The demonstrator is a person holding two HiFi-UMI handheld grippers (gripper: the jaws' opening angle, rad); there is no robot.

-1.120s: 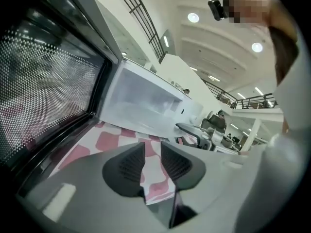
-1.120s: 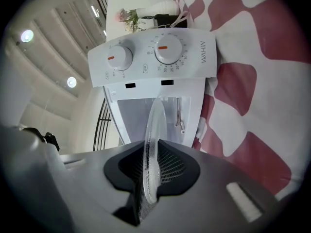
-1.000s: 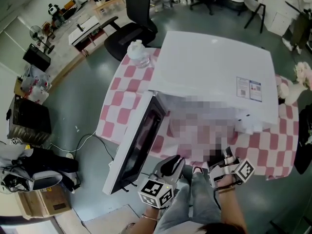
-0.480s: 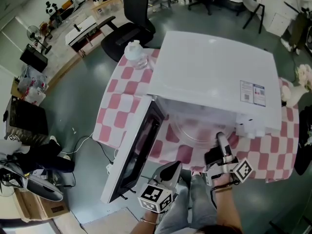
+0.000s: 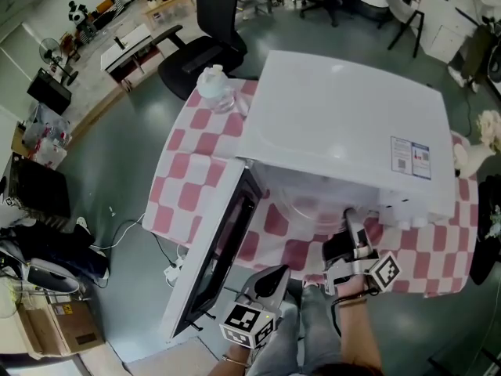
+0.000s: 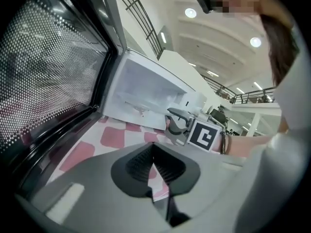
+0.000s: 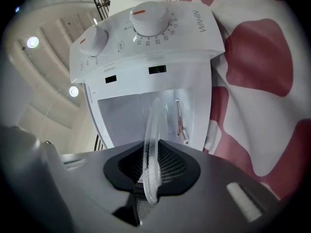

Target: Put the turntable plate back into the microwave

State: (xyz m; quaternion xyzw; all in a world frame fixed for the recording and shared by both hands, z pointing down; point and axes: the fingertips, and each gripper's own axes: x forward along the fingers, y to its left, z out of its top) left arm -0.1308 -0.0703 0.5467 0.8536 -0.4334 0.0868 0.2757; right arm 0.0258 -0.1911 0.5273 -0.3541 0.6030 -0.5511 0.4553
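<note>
Right tool (image 7: 151, 171) on turntable plate (image 7: 154, 125) — numbered dial (image 7: 149, 19)

The head view is bright and even, lit from above, with only soft shadows on the floor (image 5: 117, 178). The top of the white microwave (image 5: 344, 124) looks pale and a bit washed out, and straight lines bend near the edges. In the left gripper view round ceiling lamps (image 6: 256, 41) glow, while the left tongs (image 6: 154, 152) up close look fuzzy. In the right gripper view the glass plate (image 7: 153, 140) gleams, and the corners go black.
</note>
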